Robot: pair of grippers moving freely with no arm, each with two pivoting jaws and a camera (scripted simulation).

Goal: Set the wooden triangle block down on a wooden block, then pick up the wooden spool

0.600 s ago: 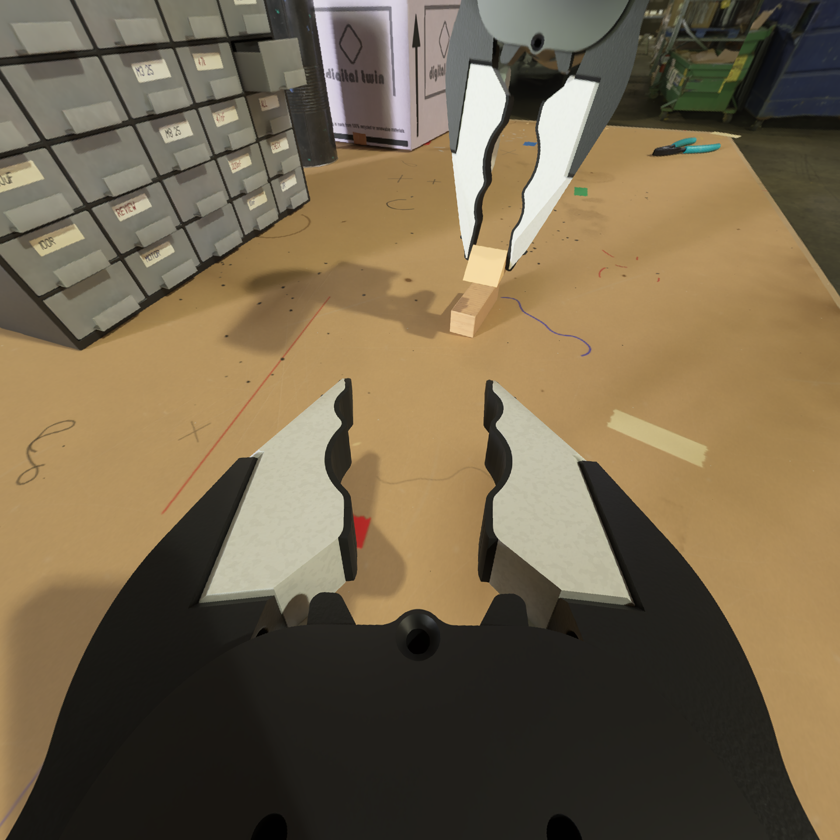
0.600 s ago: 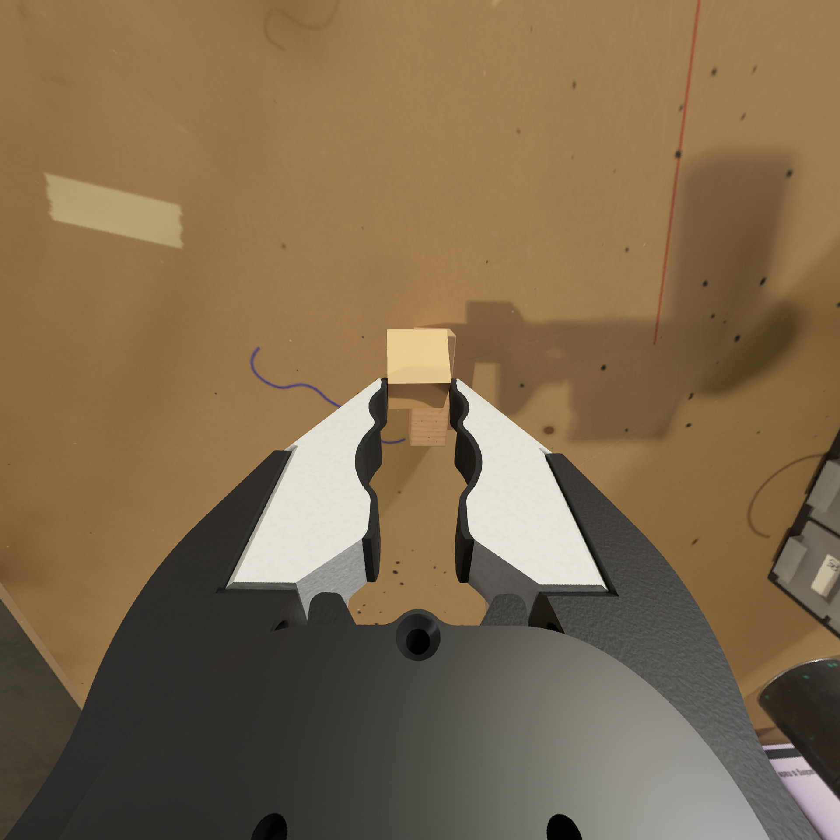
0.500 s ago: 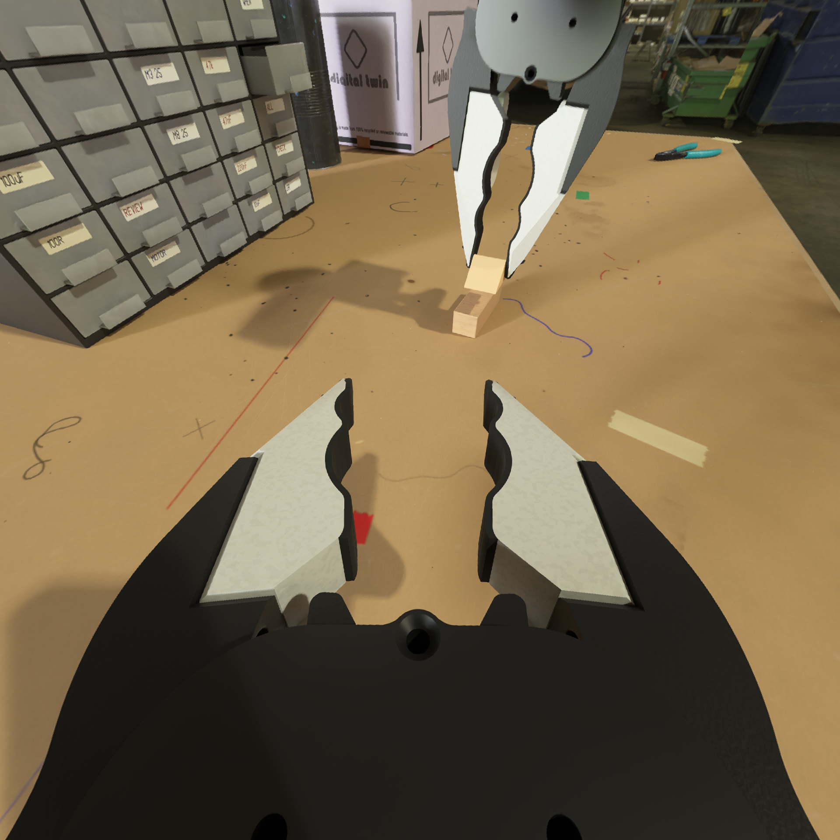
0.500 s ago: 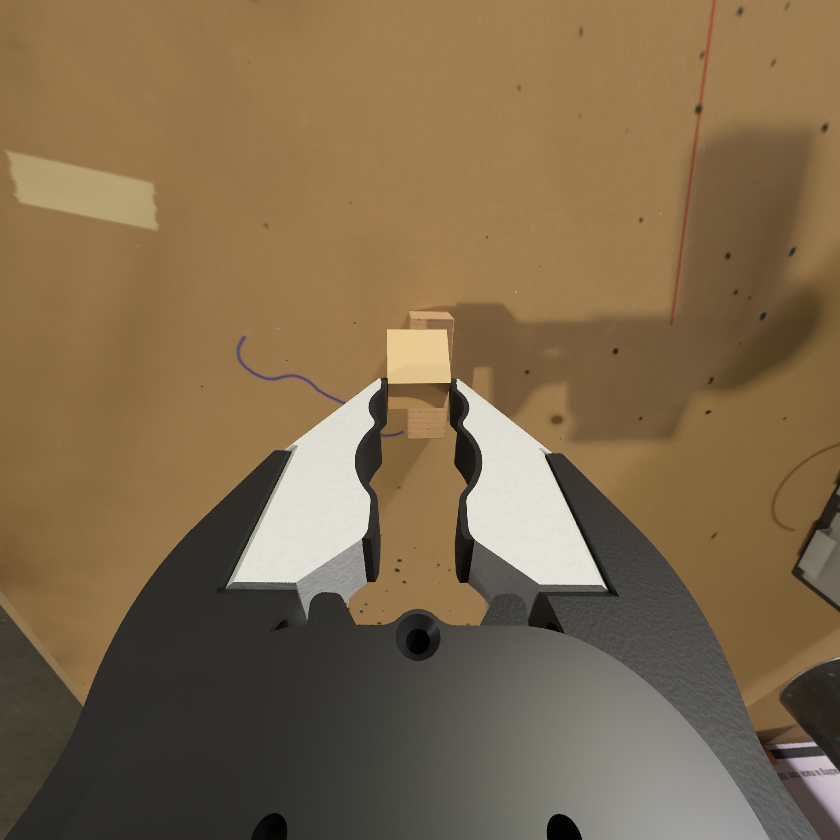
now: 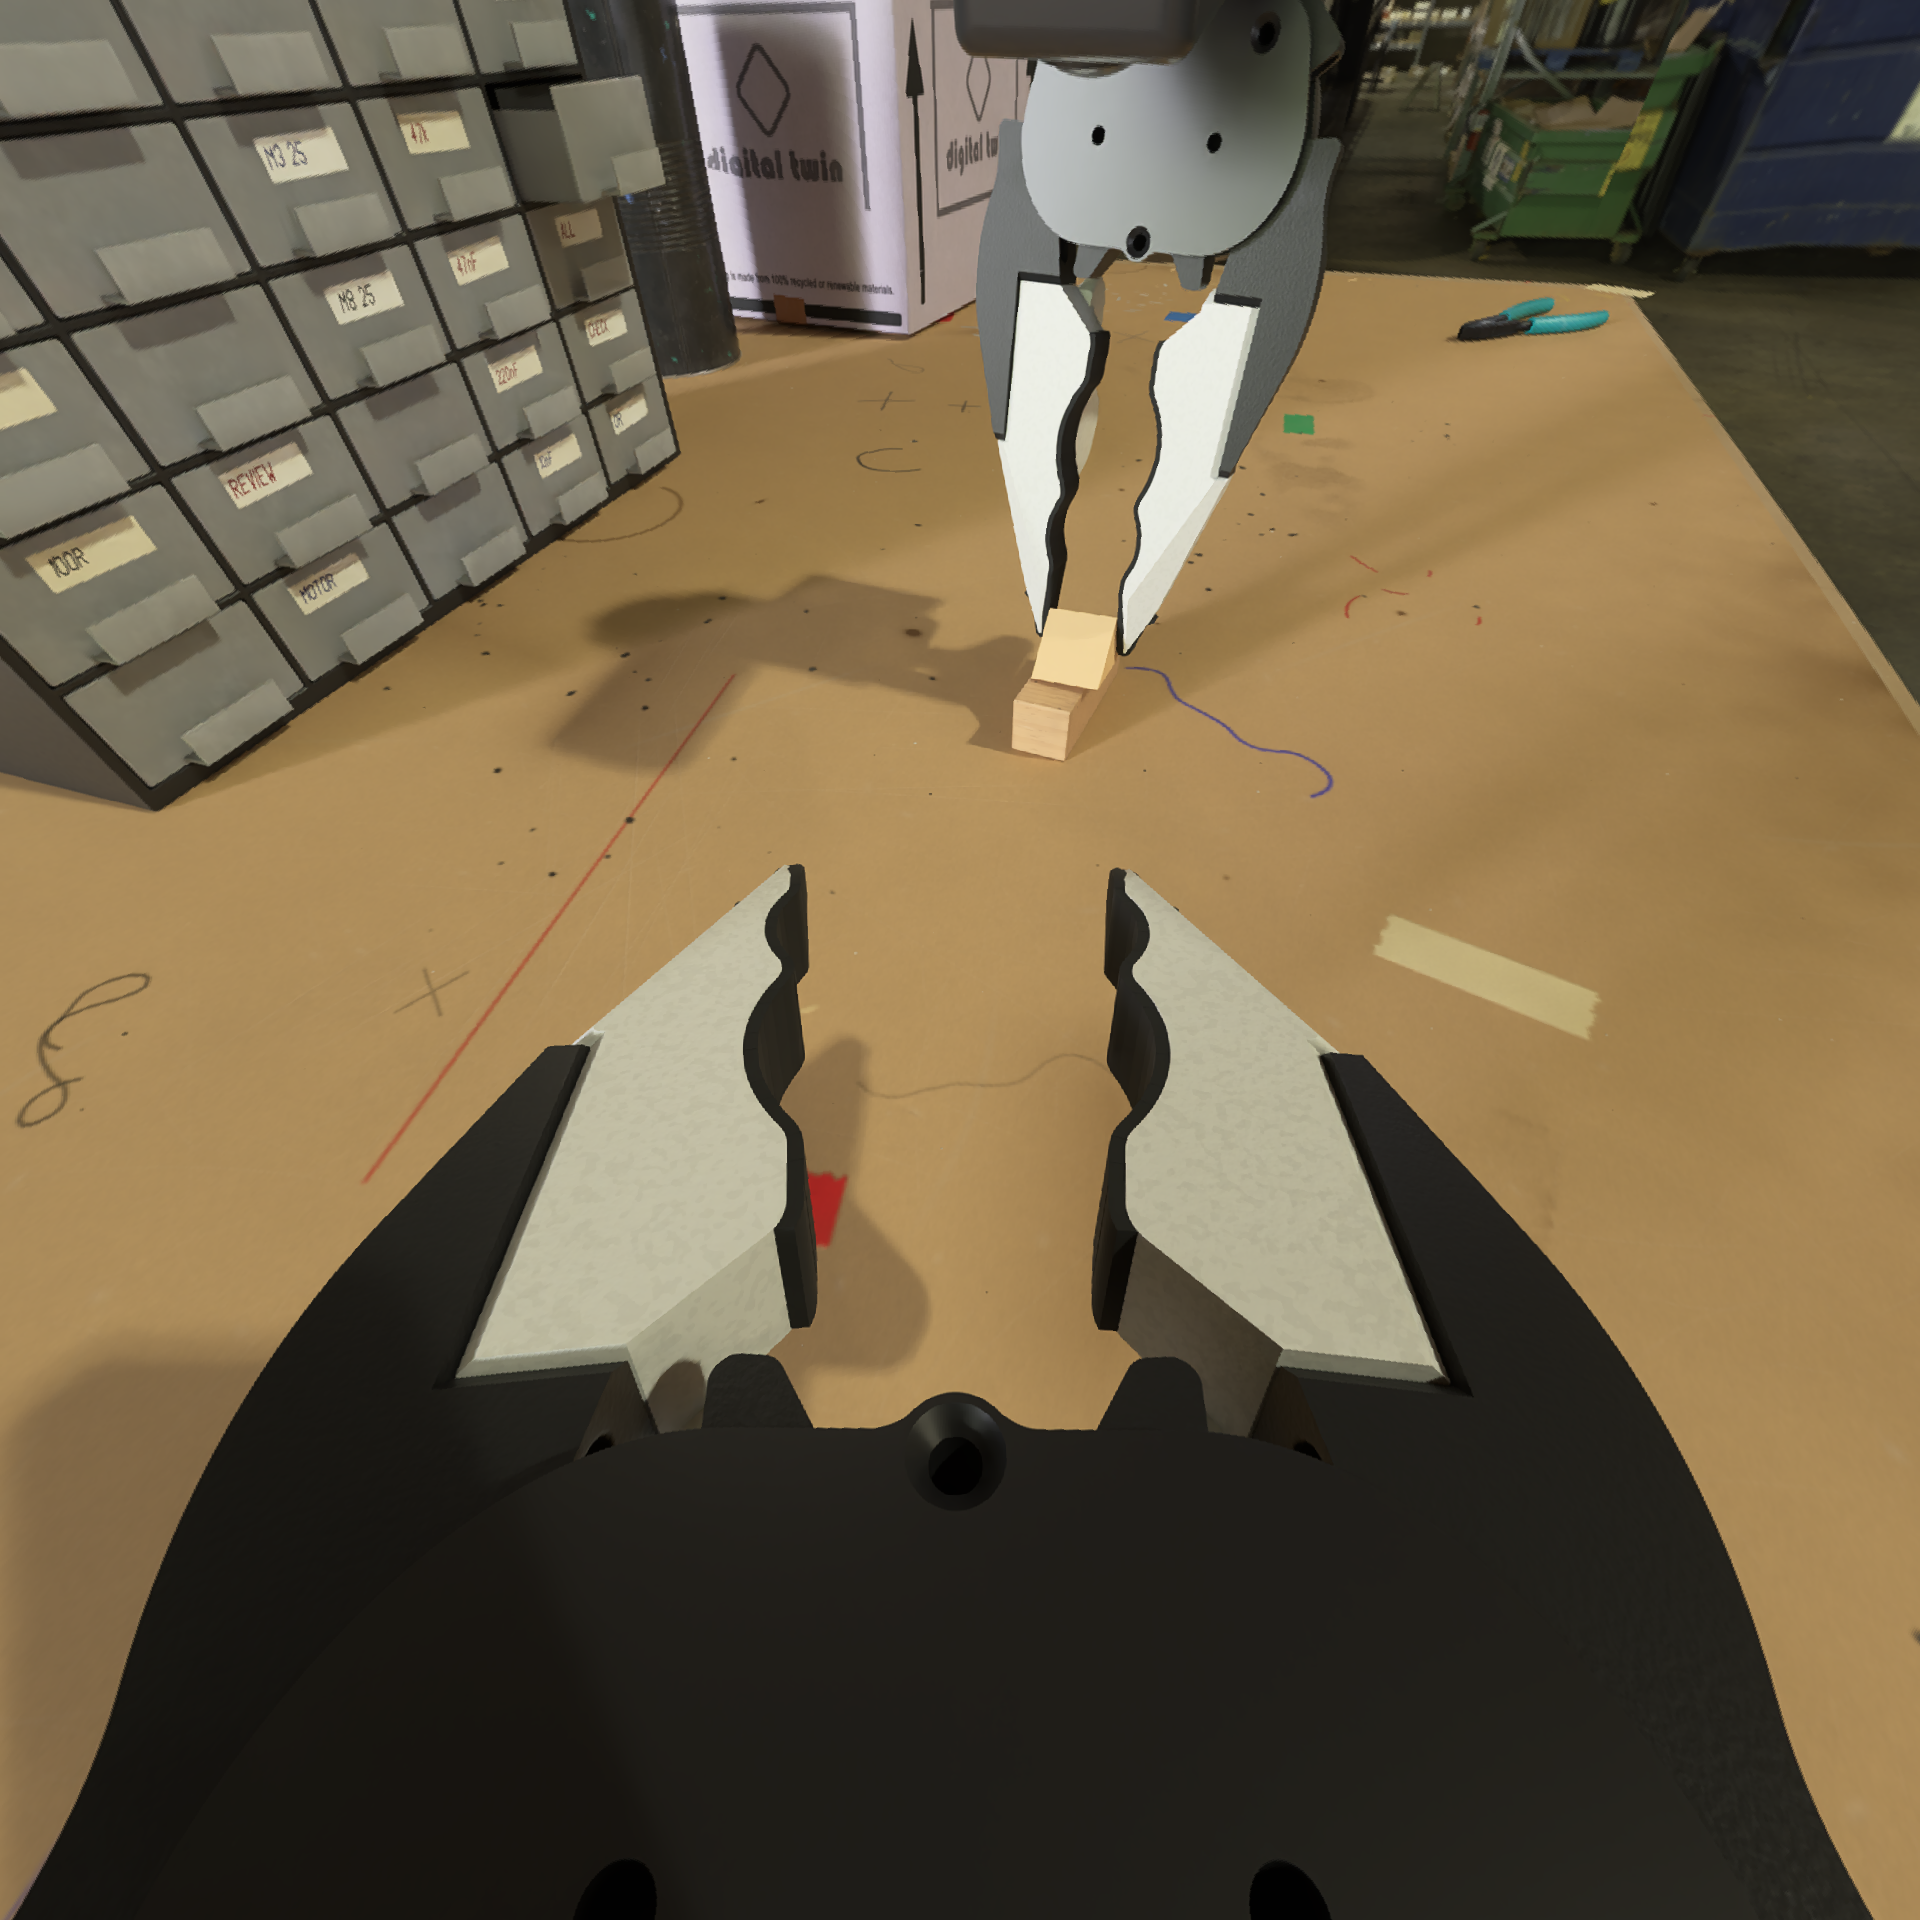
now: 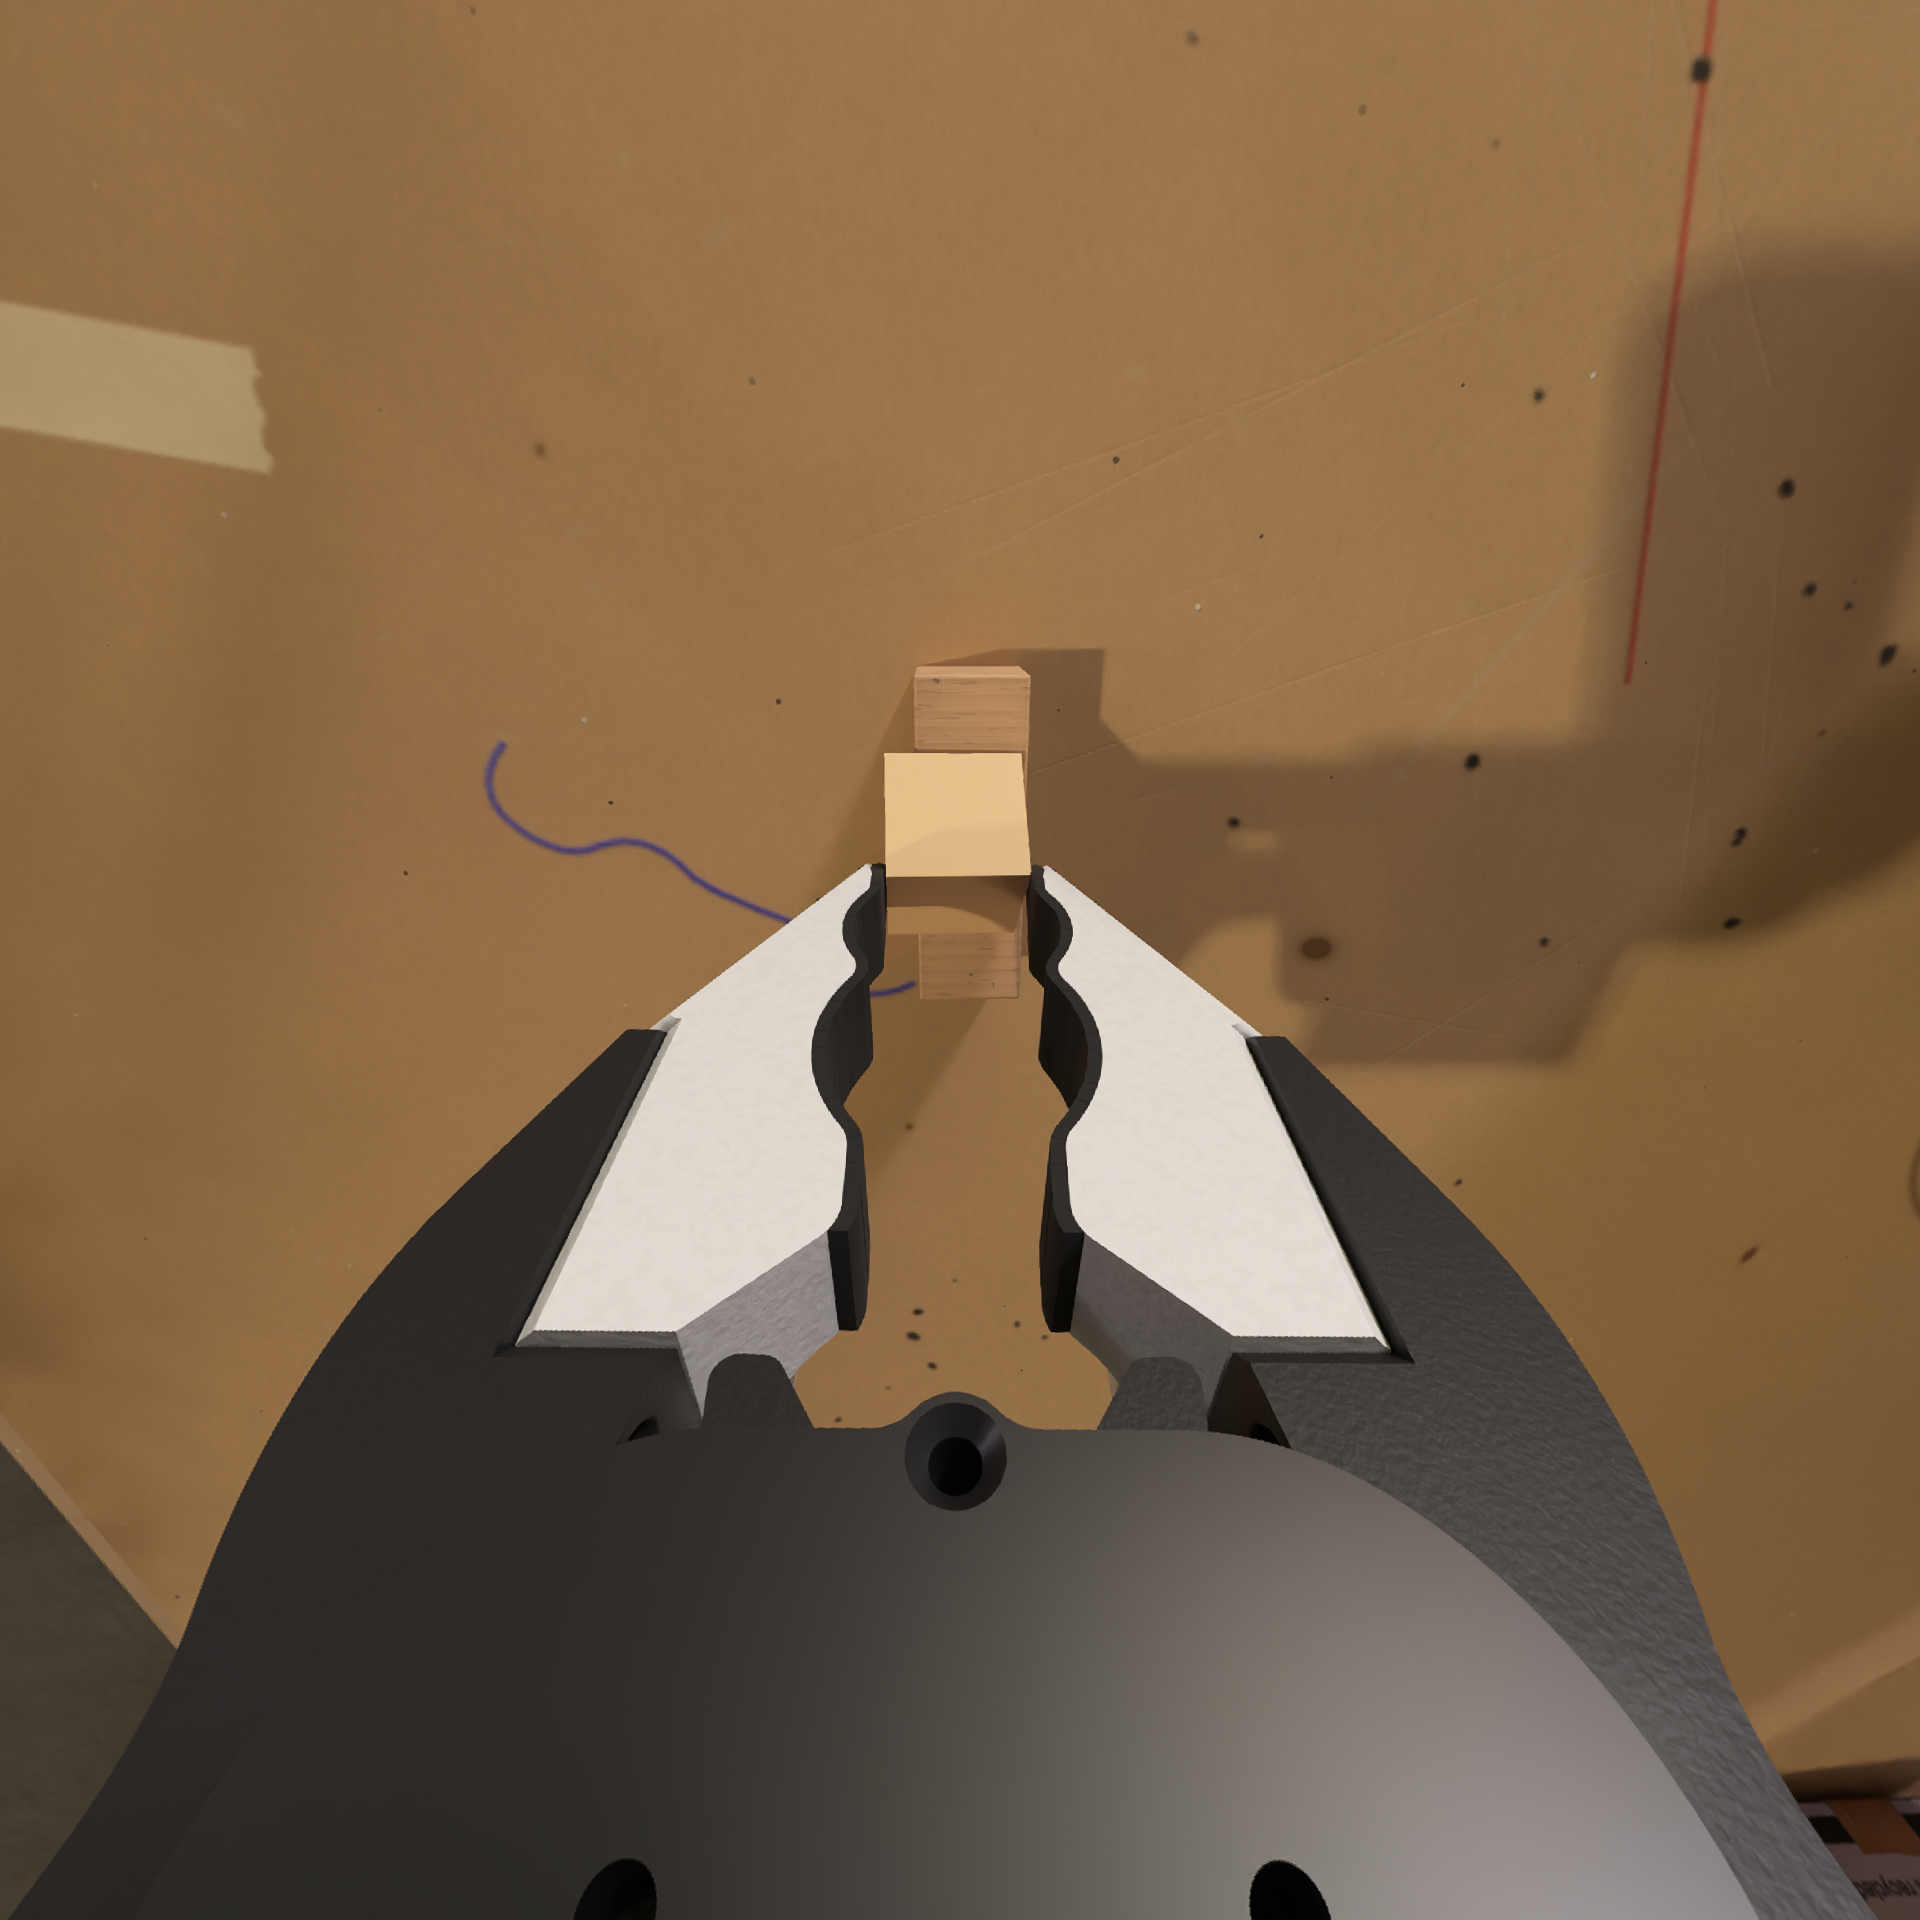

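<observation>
My right gripper (image 6: 956, 878) is shut on the pale wooden triangle block (image 6: 956, 810) at its fingertips. It holds the block over the middle of a long wooden block (image 6: 971, 707) lying on the table. In the left wrist view the right gripper (image 5: 1081, 634) points down, and the triangle block (image 5: 1075, 649) sits at or just above the wooden block (image 5: 1044, 717); I cannot tell if they touch. My left gripper (image 5: 956, 883) is open and empty, hovering over the table nearer than the blocks. The wooden spool does not clearly show.
A grey drawer cabinet (image 5: 312, 416) stands at the left, with a dark cylinder (image 5: 665, 208) and a cardboard box (image 5: 831, 156) behind it. Teal pliers (image 5: 1532, 317) lie far right. A tape strip (image 5: 1486, 977) is stuck on the table. The table edge (image 5: 1818, 582) runs along the right.
My right gripper has come down with the triangle block, closer to the wooden block's top, and shifted along it. My left gripper stays open and has hardly moved.
</observation>
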